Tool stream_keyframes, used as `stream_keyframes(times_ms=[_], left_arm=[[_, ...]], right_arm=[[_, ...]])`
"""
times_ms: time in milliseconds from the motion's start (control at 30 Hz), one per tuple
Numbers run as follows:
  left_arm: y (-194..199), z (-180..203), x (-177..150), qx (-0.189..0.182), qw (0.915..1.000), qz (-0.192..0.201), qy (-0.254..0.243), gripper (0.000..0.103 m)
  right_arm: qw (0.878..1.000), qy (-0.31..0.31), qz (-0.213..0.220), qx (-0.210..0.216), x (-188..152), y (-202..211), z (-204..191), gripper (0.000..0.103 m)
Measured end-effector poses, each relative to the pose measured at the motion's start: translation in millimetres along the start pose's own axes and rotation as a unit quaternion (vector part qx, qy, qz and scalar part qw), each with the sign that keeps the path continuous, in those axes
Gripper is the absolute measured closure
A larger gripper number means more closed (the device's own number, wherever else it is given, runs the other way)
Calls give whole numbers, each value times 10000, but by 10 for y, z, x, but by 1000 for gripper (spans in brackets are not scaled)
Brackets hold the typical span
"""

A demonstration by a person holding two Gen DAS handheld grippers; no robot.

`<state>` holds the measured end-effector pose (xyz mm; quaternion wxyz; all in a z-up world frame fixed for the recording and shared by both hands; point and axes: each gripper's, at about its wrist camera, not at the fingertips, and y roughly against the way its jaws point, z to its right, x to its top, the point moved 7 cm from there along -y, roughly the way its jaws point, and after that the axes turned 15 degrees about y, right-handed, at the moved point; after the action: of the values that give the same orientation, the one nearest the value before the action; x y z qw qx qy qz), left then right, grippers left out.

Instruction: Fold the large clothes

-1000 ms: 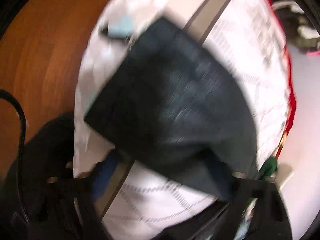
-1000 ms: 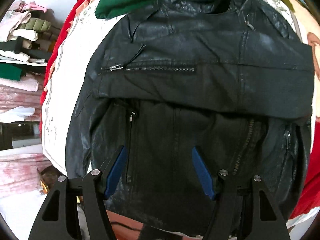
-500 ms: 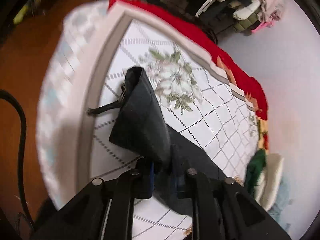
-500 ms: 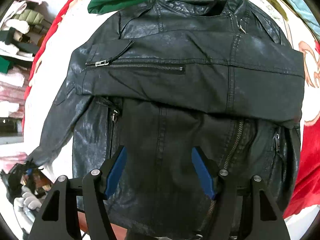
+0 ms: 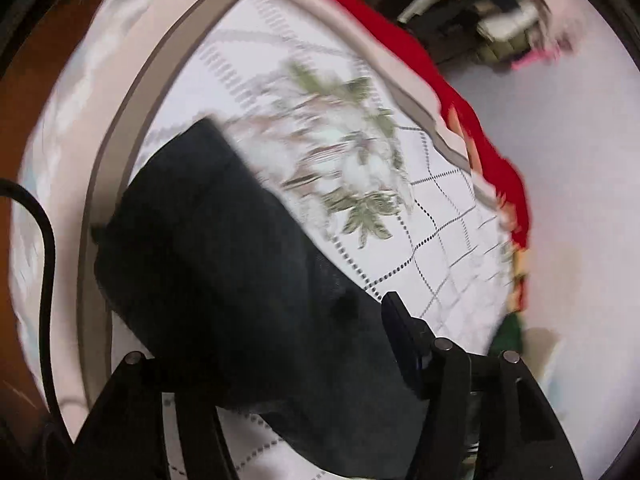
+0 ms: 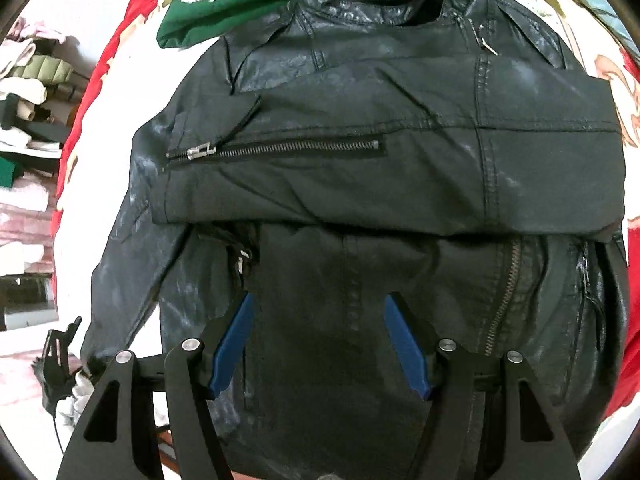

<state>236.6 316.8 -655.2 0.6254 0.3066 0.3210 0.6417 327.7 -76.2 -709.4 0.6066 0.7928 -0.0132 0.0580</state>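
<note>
Floral quilted bedspread (image 5: 360, 168), red blanket edge (image 5: 496, 160), cluttered clothes shelves (image 6: 28, 92), wooden floor (image 5: 24, 120)

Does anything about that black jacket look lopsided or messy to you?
Yes. On the black leather jacket, one sleeve lies folded across the chest, while the other sleeve trails loose down the side toward the left gripper. The fold looks half done.

A black leather jacket (image 6: 360, 184) lies front up on the bed, collar at the far end and hem nearest. One sleeve is folded straight across the chest, its zipped cuff pointing left. The other sleeve (image 6: 120, 264) runs down the left side toward the near edge. In the left wrist view its dark cuff end (image 5: 224, 264) shows blurred, raised over the floral cover.
</note>
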Motion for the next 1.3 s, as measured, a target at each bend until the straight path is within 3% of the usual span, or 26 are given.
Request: stream_keyframes(times_ms=[33, 67, 167, 300, 400, 500, 600, 667, 800, 967, 1033, 1133, 1200, 1300], left_arm=[[3, 108, 9, 130, 9993, 153, -310, 77], [0, 152, 11, 283, 9981, 216, -501, 87], [39, 412, 25, 495, 9909, 464, -1162, 95], [266, 897, -89, 563, 9693, 905, -2214, 97], [469, 1410, -368, 612, 9386, 1248, -3157, 98], [610, 1832, -791, 507, 9078, 1306, -3952, 98], [625, 2260, -1473, 283, 8734, 1090, -4739, 99], [618, 2464, -1969, 44, 8572, 812, -5085, 99], [543, 2637, -3144, -376, 8164, 25, -5763, 99], [386, 2526, -4641, -664, 7551, -1033, -6440, 99], [220, 2338, -5149, -573, 7296, -1459, -6657, 99], [-68, 2057, -5692, -209, 7015, -1903, -6865, 97], [-199, 1890, -5873, 47, 6901, -1974, -6963, 95], [-306, 1691, -5882, 360, 6834, -1867, -7048, 89]], right_arm=[[10000, -30, 59, -24, 29, 9, -9, 34], [9999, -51, 119, -48, 60, 24, -20, 34], [9993, -76, 314, -164, 165, 97, -25, 34], [9974, 15, 486, -531, 269, 226, 51, 34], [9937, 57, 575, -958, 316, 346, 185, 34], [9913, -105, 641, -1145, 319, 488, 436, 34], [9902, -343, 718, -1143, 285, 631, 707, 34], [9893, -511, 794, -1112, 233, 738, 895, 34], [9853, -855, 940, -1142, 101, 969, 1344, 34], [9773, -1358, 1063, -1228, -138, 1194, 1978, 34], [9733, -1527, 1129, -1287, -227, 1269, 2217, 34], [9679, -1707, 1194, -1404, -372, 1355, 2555, 34], [9649, -1834, 1213, -1439, -471, 1402, 2760, 34], [9633, -1903, 1198, -1463, -558, 1434, 2925, 34]])
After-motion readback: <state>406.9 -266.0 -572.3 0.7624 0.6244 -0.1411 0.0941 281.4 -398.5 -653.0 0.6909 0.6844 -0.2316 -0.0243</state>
